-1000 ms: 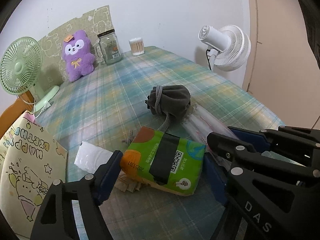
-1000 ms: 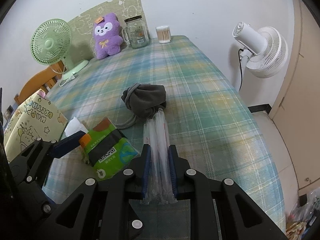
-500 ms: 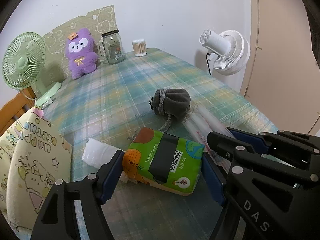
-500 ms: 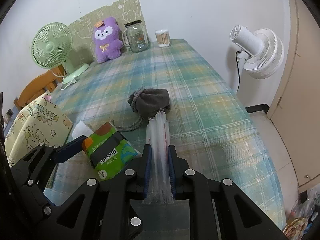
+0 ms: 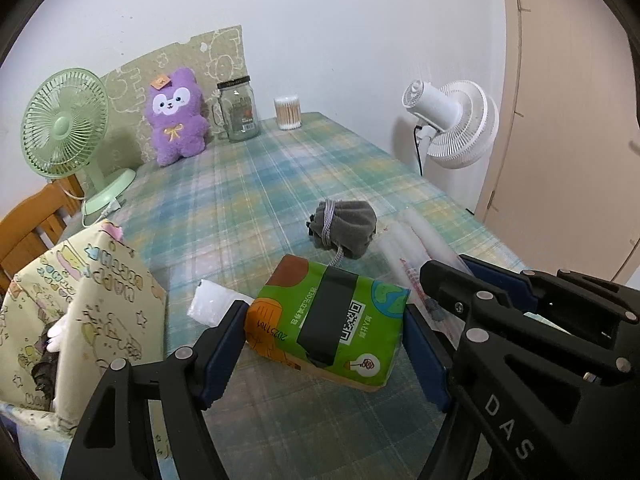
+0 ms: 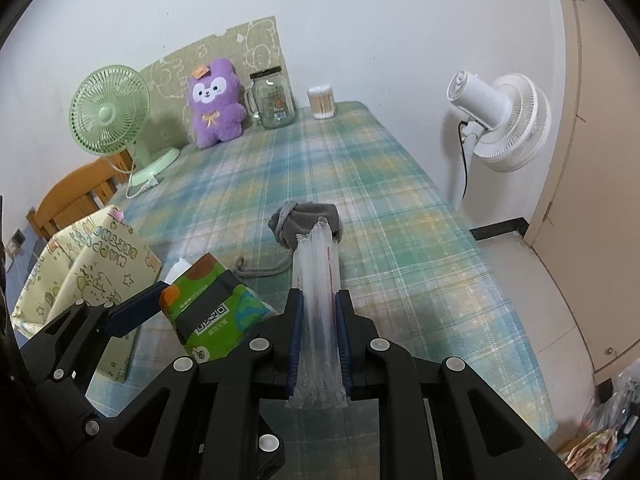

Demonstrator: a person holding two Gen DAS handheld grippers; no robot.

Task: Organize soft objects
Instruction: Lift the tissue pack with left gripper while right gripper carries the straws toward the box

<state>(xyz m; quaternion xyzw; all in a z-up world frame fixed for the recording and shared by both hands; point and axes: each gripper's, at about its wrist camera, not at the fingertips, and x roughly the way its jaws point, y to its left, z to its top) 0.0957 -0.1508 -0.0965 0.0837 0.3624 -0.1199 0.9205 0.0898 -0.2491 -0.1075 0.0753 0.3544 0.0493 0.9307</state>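
Both grippers have risen since a second ago: left gripper (image 5: 324, 344) clamps the green tissue pack (image 5: 328, 320); right gripper (image 6: 318, 332), at its 3 o'clock, pinches clear plastic tubes (image 6: 318, 280) above the plaid table (image 6: 360, 184).

Green tissue pack (image 5: 328, 322): lifted a little higher off the plaid table cloth (image 5: 248, 200), gripped between the blue pads of the left gripper (image 5: 324, 346) just as a second ago; white bag (image 5: 210, 307) beneath it now shows more.
Clear plastic bundle (image 6: 318, 300): raised too, pinched tight in the right gripper (image 6: 319, 344); far tip now covers part of the grey pouch (image 6: 308, 222), no longer stopping just short of it.
Paper gift bag (image 5: 76, 312): now lower and nearer in the left wrist view, open top coming into sight.
Table: looks farther below both cameras.
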